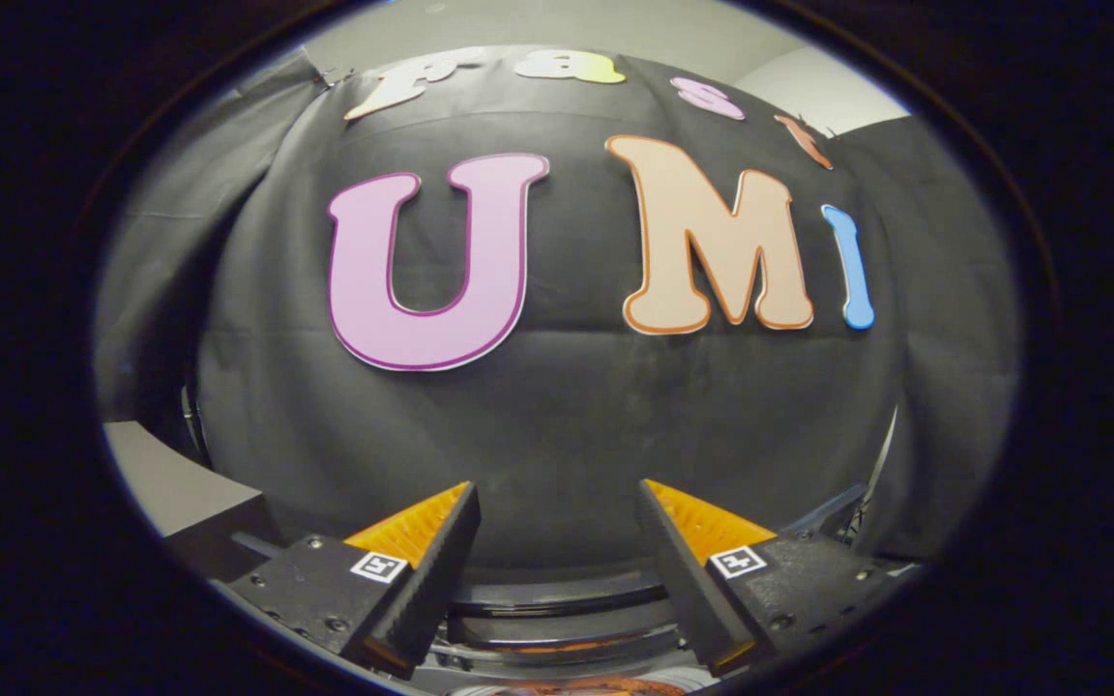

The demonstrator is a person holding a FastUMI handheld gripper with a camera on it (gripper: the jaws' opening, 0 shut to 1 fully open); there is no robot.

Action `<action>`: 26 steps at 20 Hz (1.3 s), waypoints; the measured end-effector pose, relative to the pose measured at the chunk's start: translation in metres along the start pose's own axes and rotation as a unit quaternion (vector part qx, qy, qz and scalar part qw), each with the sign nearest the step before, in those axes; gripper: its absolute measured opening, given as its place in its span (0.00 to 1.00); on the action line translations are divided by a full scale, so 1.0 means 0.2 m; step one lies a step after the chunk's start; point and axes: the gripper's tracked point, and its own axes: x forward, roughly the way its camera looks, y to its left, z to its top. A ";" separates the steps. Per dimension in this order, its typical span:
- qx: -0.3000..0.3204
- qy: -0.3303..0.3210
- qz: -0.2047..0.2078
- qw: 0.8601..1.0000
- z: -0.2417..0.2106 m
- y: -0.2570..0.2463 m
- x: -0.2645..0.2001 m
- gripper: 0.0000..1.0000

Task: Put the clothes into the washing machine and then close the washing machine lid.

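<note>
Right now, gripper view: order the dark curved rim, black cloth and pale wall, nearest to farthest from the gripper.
1. Dark curved rim, low between the open gripper fingers.
2. Black cloth, ahead beyond them.
3. Pale wall, above, behind the cloth.

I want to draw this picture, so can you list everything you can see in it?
cloth wall: one, black, straight ahead beyond the fingers.
room wall: one, pale grey, above and behind the cloth.
ledge: one, light grey, low down beside the cloth, on the side of the left finger.
curved rim: one, dark, low between the fingers and just ahead of them; I cannot tell what it belongs to.
fingers: two, apart, with nothing between them.
gripper: one, open, pointing at the cloth wall.
</note>
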 end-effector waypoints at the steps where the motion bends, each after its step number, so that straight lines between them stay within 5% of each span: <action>1: 0.000 0.000 -0.001 1.000 0.00 0.00 0.00 0.98; 26: 0.001 -0.027 0.005 1.000 0.04 0.00 0.00 0.98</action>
